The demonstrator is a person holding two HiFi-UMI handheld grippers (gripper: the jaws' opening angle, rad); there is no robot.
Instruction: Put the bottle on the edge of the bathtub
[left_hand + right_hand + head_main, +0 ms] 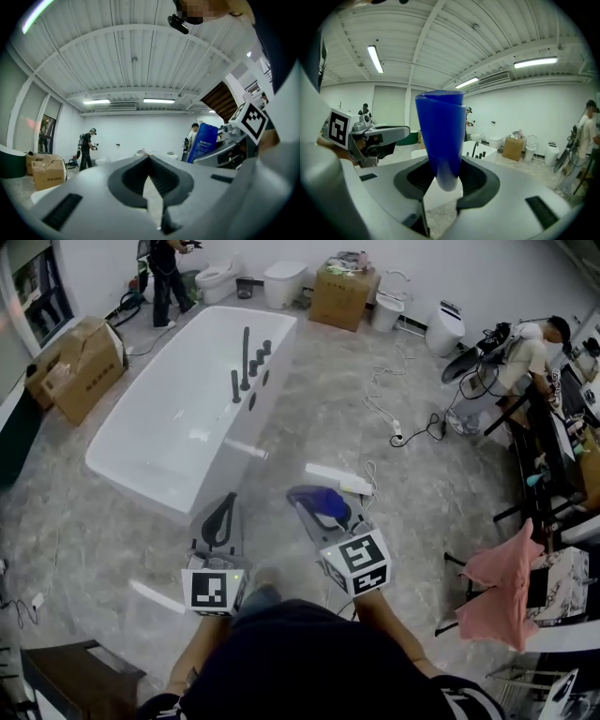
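A blue bottle [325,502] is clamped in my right gripper [309,502], held over the marble floor just right of the near corner of the white bathtub [141,474]. In the right gripper view the bottle [440,136] rises from between the pads, jaws shut on its lower end, and the bathtub [485,151] with its black faucet lies ahead. My left gripper [226,504] hovers near the tub's near corner. Its jaws [150,161] are shut with nothing between them. From the left gripper view the bottle [203,142] stands to the right.
A black faucet set [248,364] stands on the tub's right rim. Cardboard boxes [80,367] lie left of the tub. A power strip and cables [398,435] run over the floor, with a white box [337,480] near the bottle. Toilets [284,282] line the far wall; a person [167,277] stands there.
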